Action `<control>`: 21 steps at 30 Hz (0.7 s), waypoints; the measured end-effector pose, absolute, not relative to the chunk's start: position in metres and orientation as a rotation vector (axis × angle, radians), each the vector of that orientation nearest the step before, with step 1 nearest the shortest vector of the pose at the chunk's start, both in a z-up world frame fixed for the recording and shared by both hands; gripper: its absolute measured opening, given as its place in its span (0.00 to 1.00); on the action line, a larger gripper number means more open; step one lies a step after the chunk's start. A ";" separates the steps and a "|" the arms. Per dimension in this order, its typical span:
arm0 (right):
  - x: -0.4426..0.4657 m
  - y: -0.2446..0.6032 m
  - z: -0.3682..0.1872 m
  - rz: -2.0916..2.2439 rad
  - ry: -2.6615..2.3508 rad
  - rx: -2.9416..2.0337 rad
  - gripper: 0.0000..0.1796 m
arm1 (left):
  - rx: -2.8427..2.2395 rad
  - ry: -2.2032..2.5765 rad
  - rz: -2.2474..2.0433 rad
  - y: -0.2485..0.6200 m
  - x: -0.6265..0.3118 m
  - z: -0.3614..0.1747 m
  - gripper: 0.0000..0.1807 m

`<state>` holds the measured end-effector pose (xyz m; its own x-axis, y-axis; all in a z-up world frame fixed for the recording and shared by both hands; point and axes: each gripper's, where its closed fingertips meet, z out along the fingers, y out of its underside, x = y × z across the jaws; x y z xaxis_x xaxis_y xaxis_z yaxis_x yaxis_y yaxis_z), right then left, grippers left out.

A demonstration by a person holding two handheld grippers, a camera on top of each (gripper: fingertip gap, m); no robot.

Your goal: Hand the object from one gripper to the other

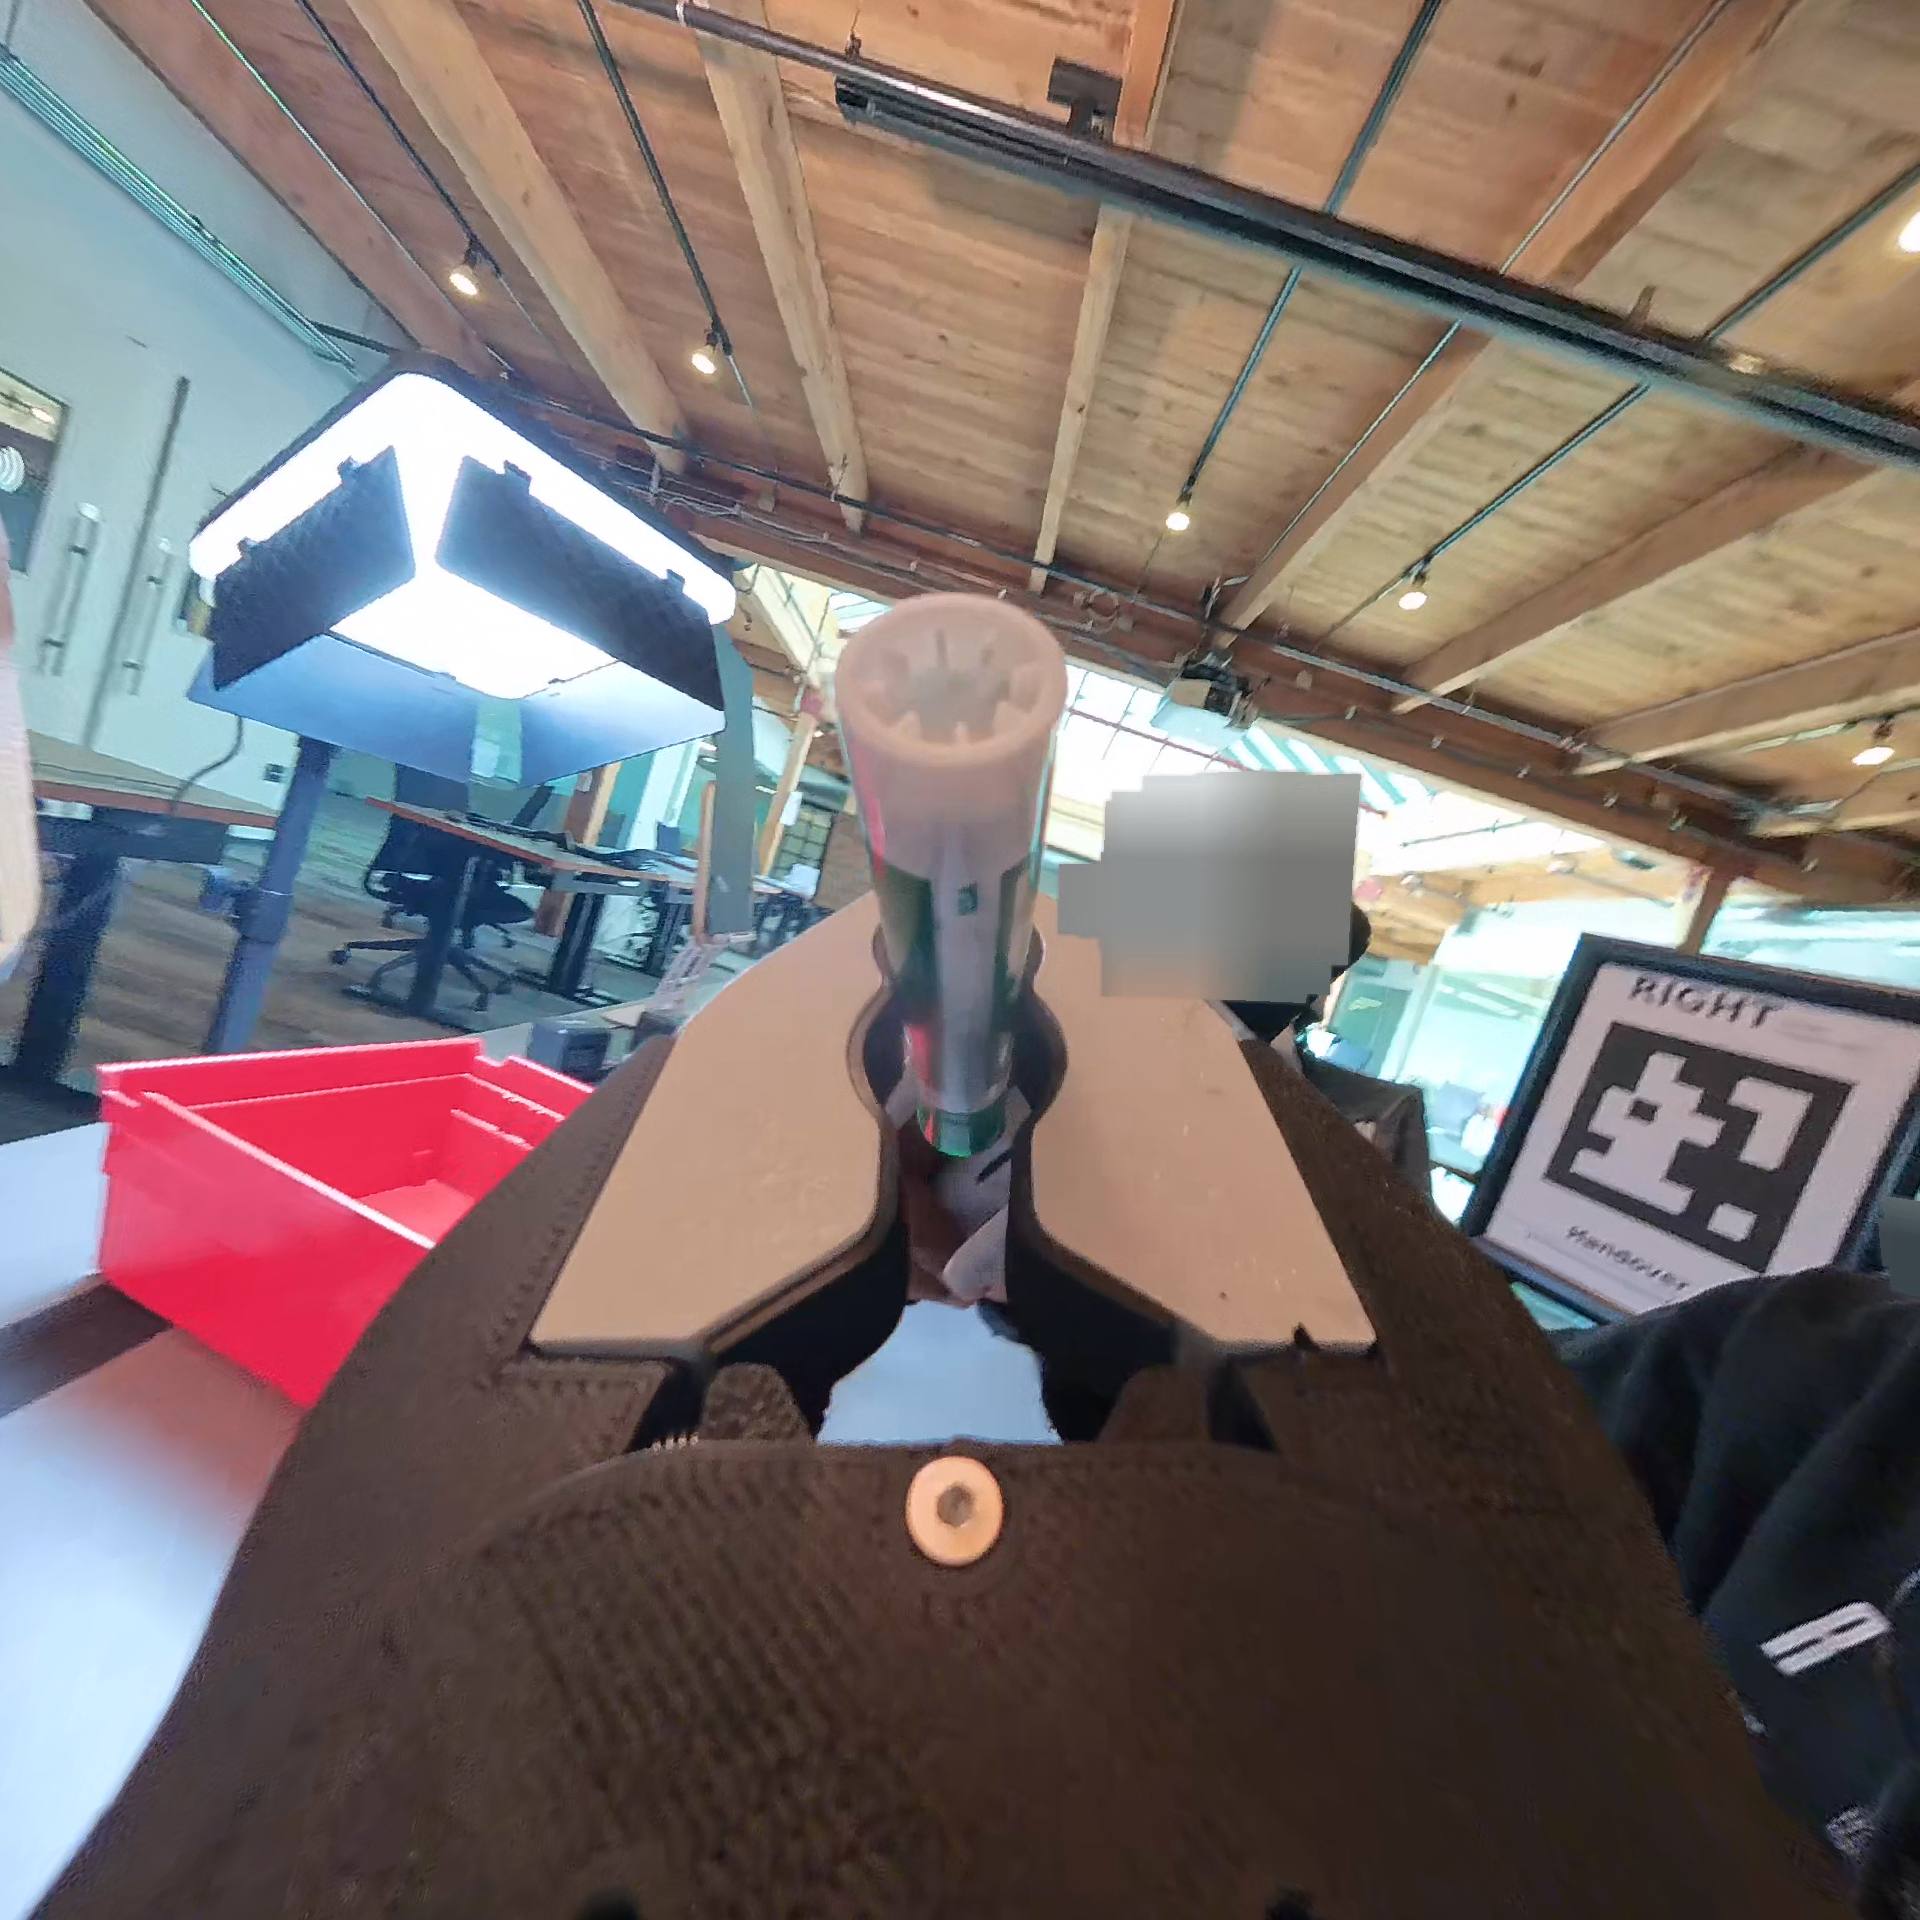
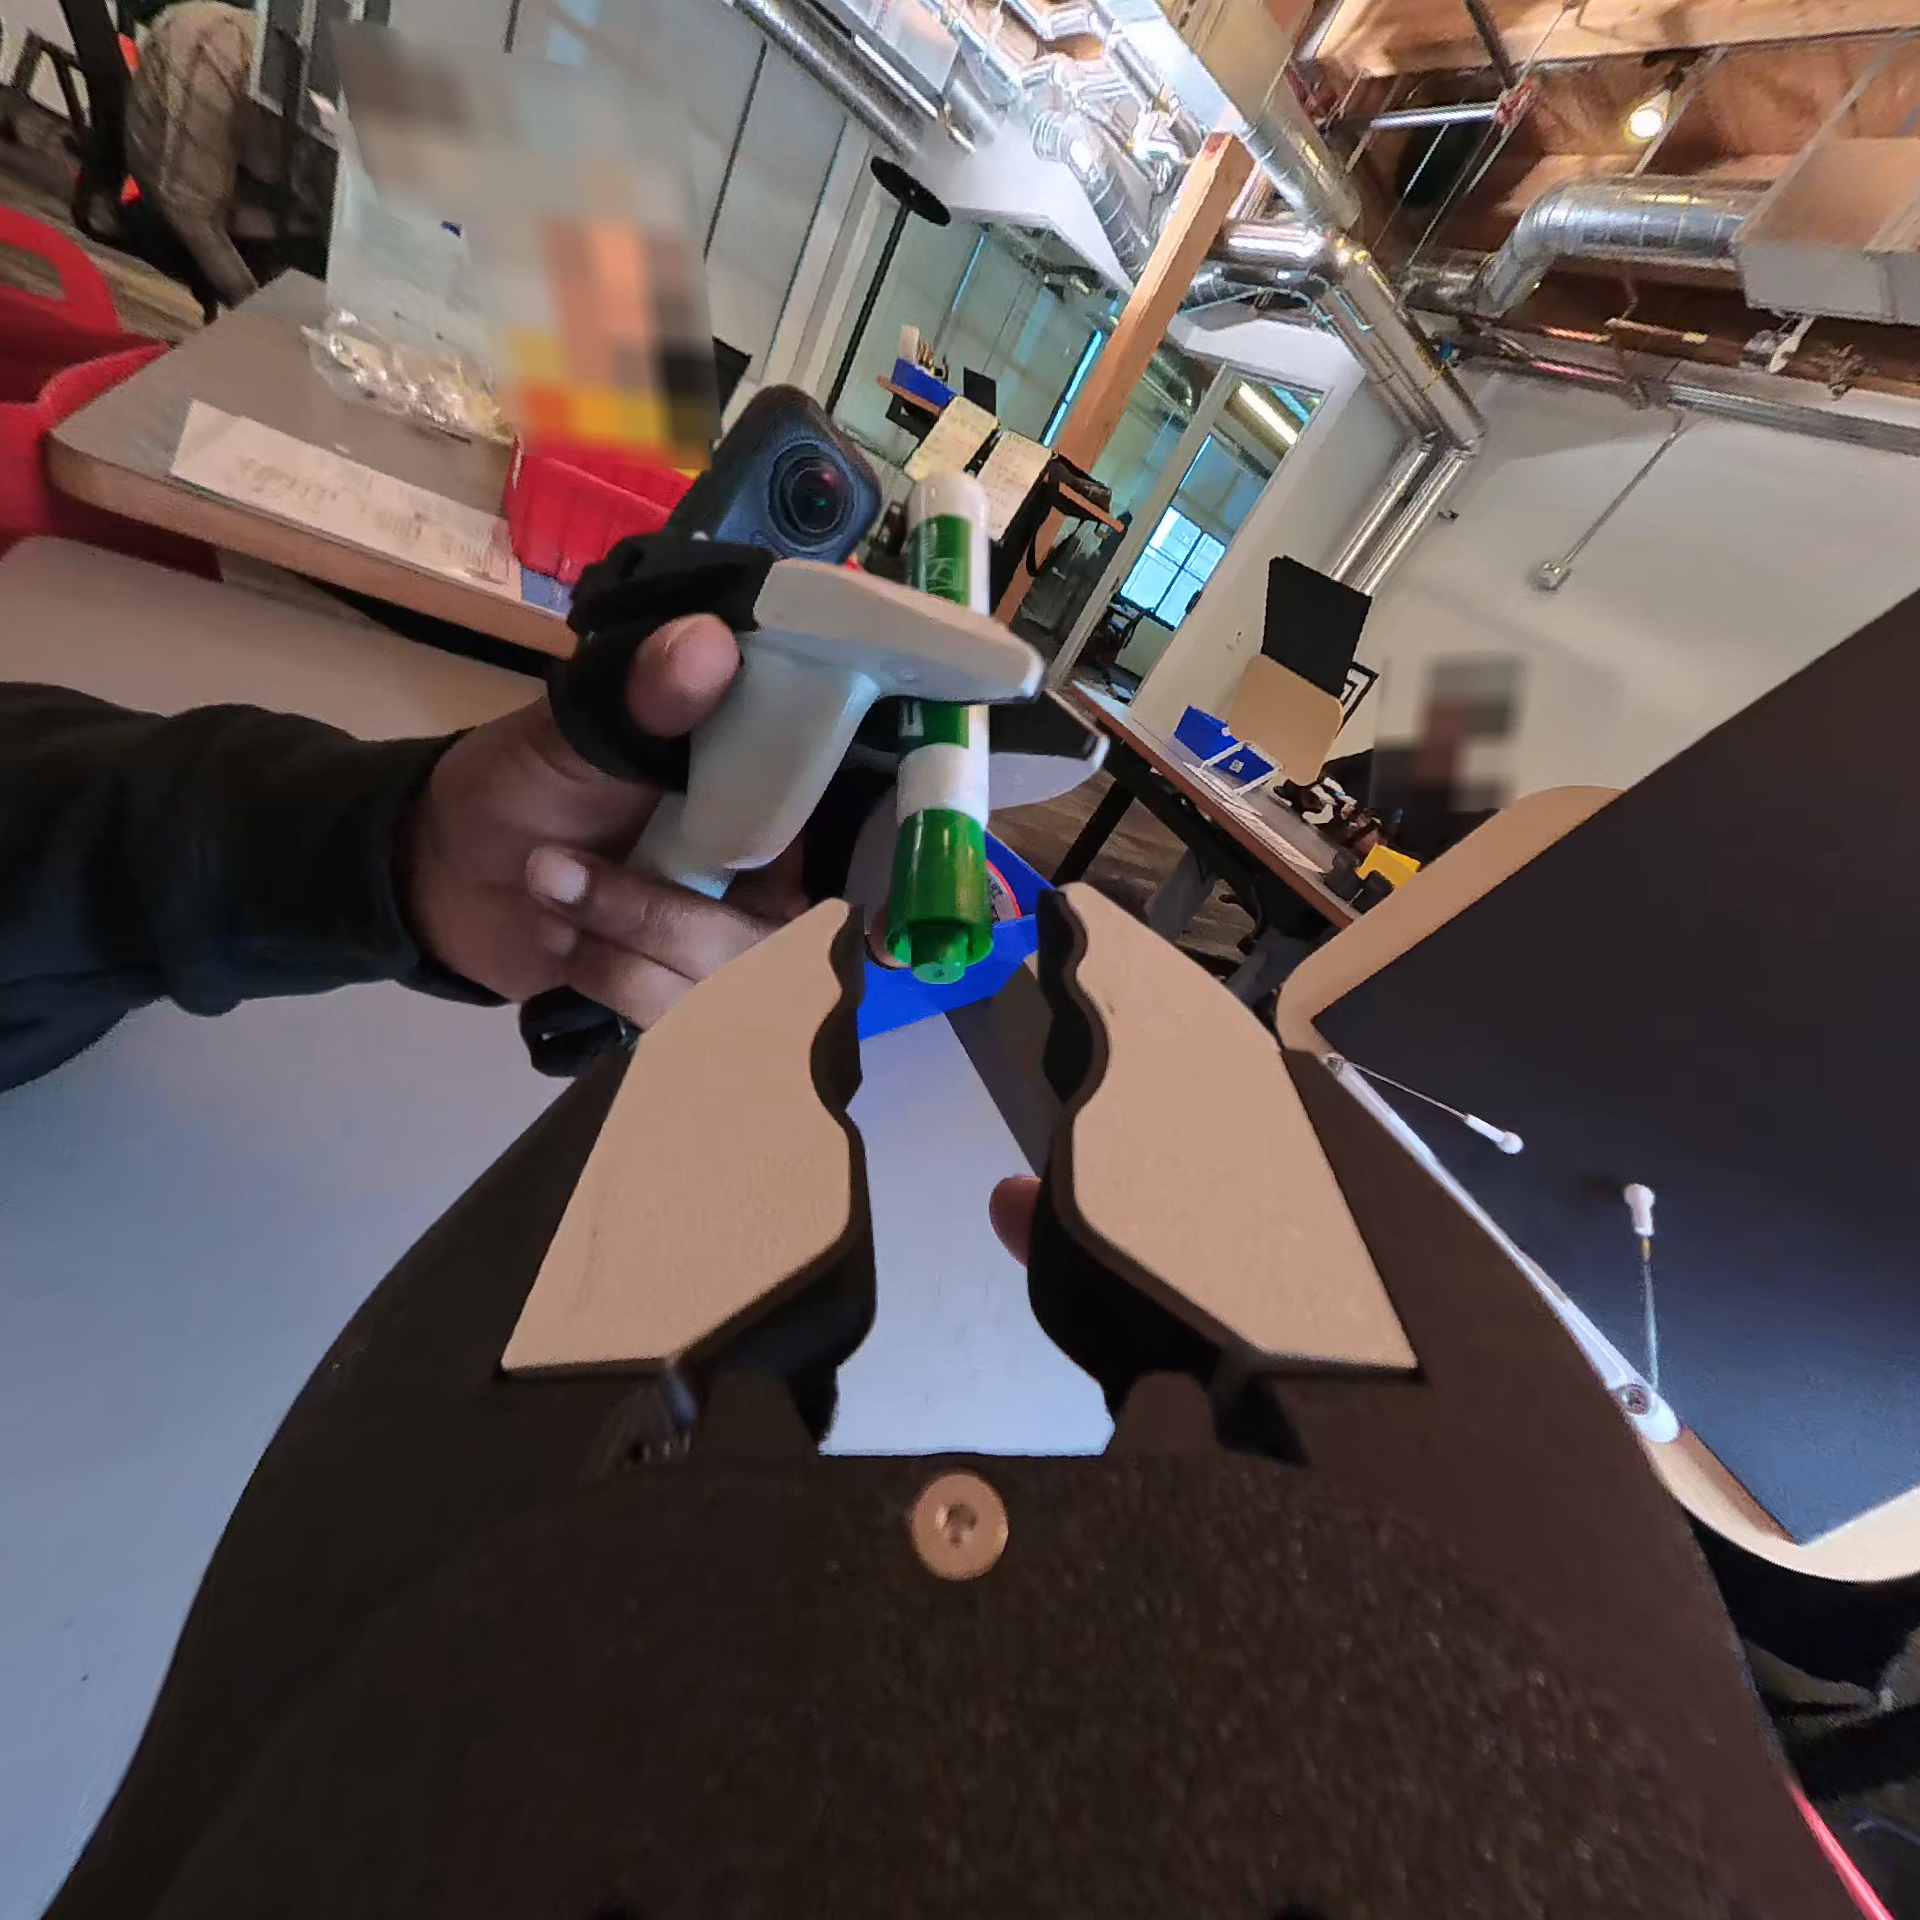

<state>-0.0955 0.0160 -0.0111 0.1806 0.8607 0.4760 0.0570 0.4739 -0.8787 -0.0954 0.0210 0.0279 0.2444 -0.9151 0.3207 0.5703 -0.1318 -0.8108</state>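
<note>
- In the left wrist view, the left gripper (image 1: 961, 997) has its jaws closed around the barrel of a green-and-white marker (image 1: 951, 883), which sits in the notch near the fingertips.
- The marker's white end stands up and tilts toward the camera; its lower end sits between the finger bases.
- A red bin (image 1: 301, 1174) lies on the grey table (image 1: 94, 1558) to the left; a black-and-white marker board (image 1: 1704, 1122) stands at right.
- In the right wrist view, the right gripper (image 2: 951, 935) has its jaws spread apart with nothing between them.
- The marker (image 2: 940, 748), tilted with its green cap downward, is clamped by the left gripper (image 2: 935, 675), which a hand (image 2: 551, 831) grips by the handle.
- The green cap tip hangs just beyond the right fingertips, level with the gap; contact cannot be determined.
- A blue bin (image 2: 935, 987) lies behind the cap.
</note>
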 end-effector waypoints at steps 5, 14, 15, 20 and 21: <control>-0.091 0.018 -0.010 0.622 -1.306 -0.925 0.11 | -1.106 0.427 -1.385 0.023 -0.092 0.024 0.10; -0.032 0.026 0.002 0.516 -1.447 -1.004 0.11 | -1.353 0.771 -0.780 0.036 -0.121 -0.011 0.24; -0.028 0.029 -0.002 0.499 -1.470 -1.026 0.11 | -1.373 0.816 -0.659 0.037 -0.120 -0.015 0.23; -0.030 0.034 -0.033 0.508 -1.594 -1.139 0.11 | -1.366 1.074 -0.197 0.030 -0.086 -0.036 0.20; -0.033 0.031 -0.039 0.517 -1.623 -1.151 0.11 | -1.376 1.133 -0.122 0.030 -0.077 -0.046 0.21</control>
